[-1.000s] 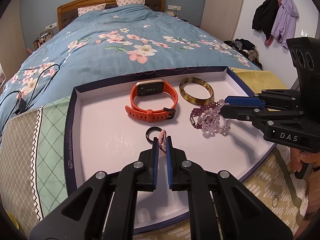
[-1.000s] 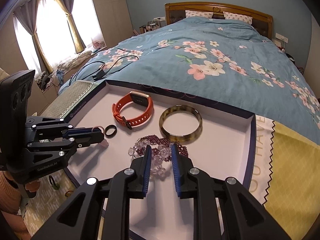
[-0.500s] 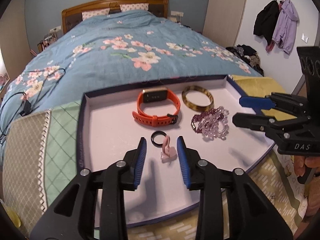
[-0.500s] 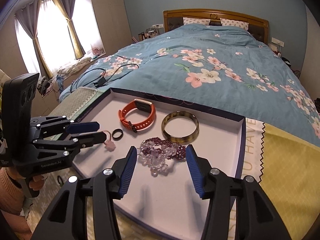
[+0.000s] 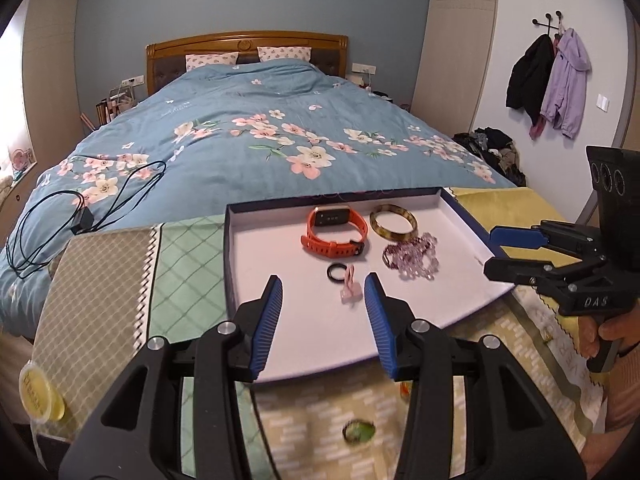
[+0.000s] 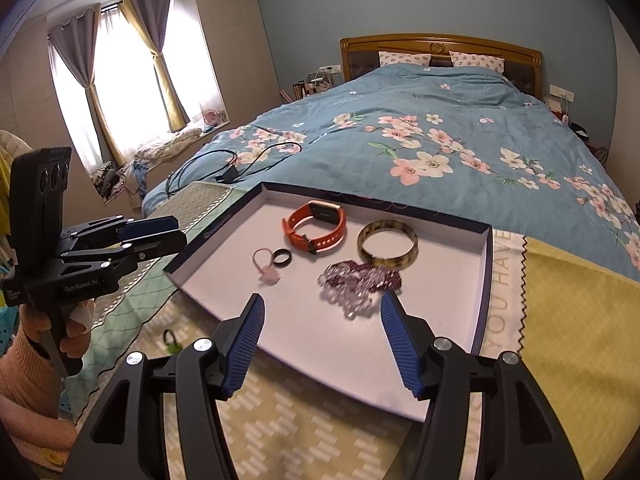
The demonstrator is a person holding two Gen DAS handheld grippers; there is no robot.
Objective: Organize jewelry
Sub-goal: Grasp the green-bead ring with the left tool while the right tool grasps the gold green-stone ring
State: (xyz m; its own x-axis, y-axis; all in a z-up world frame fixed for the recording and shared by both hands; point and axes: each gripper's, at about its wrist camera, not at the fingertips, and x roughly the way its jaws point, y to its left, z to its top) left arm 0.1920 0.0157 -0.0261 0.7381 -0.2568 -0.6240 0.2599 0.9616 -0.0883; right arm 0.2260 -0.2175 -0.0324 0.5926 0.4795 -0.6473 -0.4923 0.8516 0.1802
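Note:
A white tray (image 5: 256, 256) with a dark rim lies on the bed's foot. In it are an orange smartwatch (image 5: 334, 232), a tortoiseshell bangle (image 5: 393, 222), a purple bead bracelet (image 5: 412, 256), a black ring (image 5: 335, 271) and a pink charm loop (image 5: 350, 286). My left gripper (image 5: 324, 300) is open and empty, just in front of the pink loop. My right gripper (image 6: 322, 320) is open and empty, in front of the beads (image 6: 360, 284). The right wrist view also shows the tray (image 6: 486, 280), watch (image 6: 316, 228), bangle (image 6: 387, 244), ring (image 6: 282, 258) and pink loop (image 6: 266, 268).
Small loose items lie on the yellow patterned cloth before the tray: a green piece (image 5: 358, 432) and a green-black loop (image 6: 171, 342). A yellow lid (image 5: 38, 394) sits at the left. A black cable (image 5: 80, 208) lies on the floral duvet.
My left gripper opened and let the pink loop go beside the black ring. My right gripper opened off the beads. Both grippers pulled back from the tray.

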